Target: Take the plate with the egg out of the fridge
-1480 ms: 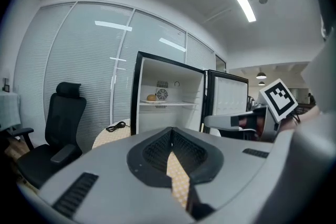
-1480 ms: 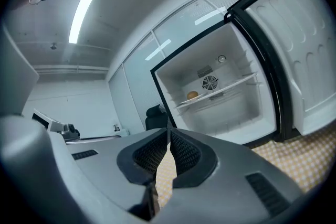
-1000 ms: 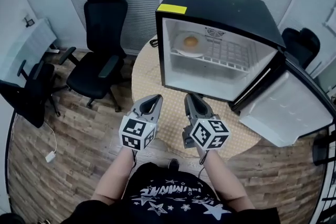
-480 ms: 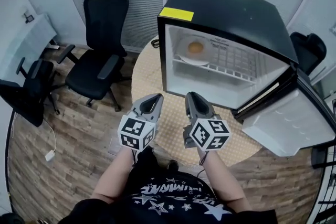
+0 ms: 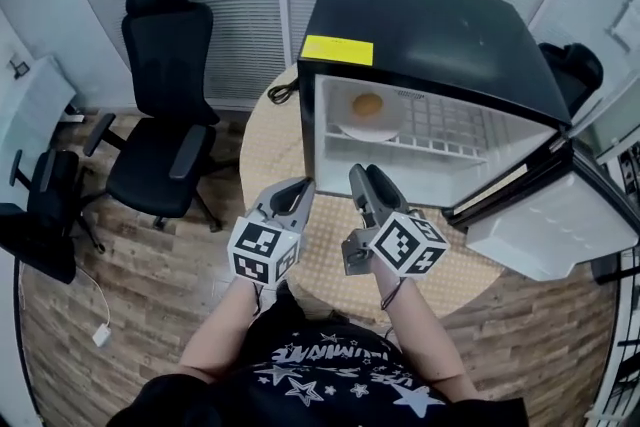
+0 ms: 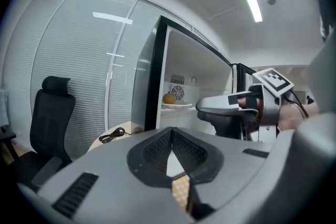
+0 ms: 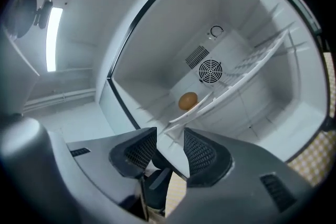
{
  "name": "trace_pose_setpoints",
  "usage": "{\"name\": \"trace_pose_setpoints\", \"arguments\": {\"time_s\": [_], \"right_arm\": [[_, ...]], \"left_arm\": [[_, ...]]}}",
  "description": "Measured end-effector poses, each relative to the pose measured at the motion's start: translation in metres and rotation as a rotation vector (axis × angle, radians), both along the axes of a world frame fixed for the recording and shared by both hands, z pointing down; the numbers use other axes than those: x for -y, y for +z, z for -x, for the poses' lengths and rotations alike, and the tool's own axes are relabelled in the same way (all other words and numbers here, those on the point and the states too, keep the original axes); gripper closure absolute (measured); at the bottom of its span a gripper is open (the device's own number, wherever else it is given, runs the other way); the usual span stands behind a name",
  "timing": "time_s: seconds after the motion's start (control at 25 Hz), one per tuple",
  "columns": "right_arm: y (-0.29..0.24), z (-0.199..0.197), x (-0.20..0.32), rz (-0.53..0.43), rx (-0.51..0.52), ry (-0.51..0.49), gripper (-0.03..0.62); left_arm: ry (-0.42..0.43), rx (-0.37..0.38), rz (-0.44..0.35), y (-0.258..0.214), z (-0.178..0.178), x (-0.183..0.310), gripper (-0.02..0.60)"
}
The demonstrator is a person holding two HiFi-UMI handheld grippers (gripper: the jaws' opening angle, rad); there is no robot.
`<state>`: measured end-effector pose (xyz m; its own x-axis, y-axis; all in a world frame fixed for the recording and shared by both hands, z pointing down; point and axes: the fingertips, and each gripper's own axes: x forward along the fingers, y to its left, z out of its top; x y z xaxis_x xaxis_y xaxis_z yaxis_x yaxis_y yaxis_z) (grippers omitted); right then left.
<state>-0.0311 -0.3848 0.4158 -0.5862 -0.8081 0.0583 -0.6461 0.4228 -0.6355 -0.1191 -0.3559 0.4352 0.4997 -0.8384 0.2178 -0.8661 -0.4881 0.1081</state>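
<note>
Black boxy mini fridge (image 5: 430, 25) stands open on a round beige-checked table (image 5: 268, 150) in the head view, with a brown egg (image 5: 367, 104) on a round white plate (image 5: 372, 127) on its wire shelf (image 5: 440, 123). Left gripper view adds a black cable (image 6: 112, 135) beside the fridge; the left gripper (image 6: 171, 134) is pressed together. Right gripper view adds the fridge's round fan grille (image 7: 210, 70); the right gripper (image 7: 170, 134) has just been opening its jaws, now spread and empty.

Black office chair (image 5: 165, 55) beside round table (image 5: 268, 147).

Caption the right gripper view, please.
Right tool, jaws just opened, empty, faces the egg on its plate in the fridge.
</note>
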Motion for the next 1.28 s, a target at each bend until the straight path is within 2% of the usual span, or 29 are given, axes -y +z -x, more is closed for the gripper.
{"name": "trace_pose_setpoints", "arguments": {"time_s": [0.28, 0.68, 0.8, 1.28], "right_arm": [[-0.011, 0.000, 0.027, 0.042, 0.185, 0.125, 0.447], [-0.003, -0.001, 0.042, 0.139, 0.440, 0.209, 0.447], [-0.005, -0.005, 0.045, 0.141, 0.515, 0.228, 0.448], [0.005, -0.011, 0.058, 0.236, 0.701, 0.327, 0.457]], "left_arm": [[0.062, -0.013, 0.015, 0.006, 0.009, 0.019, 0.574], [0.129, -0.022, 0.035, 0.015, 0.013, 0.026, 0.574], [0.140, -0.021, 0.035, 0.015, 0.014, 0.028, 0.574], [0.148, -0.020, 0.023, 0.014, 0.021, 0.033, 0.574]]}}
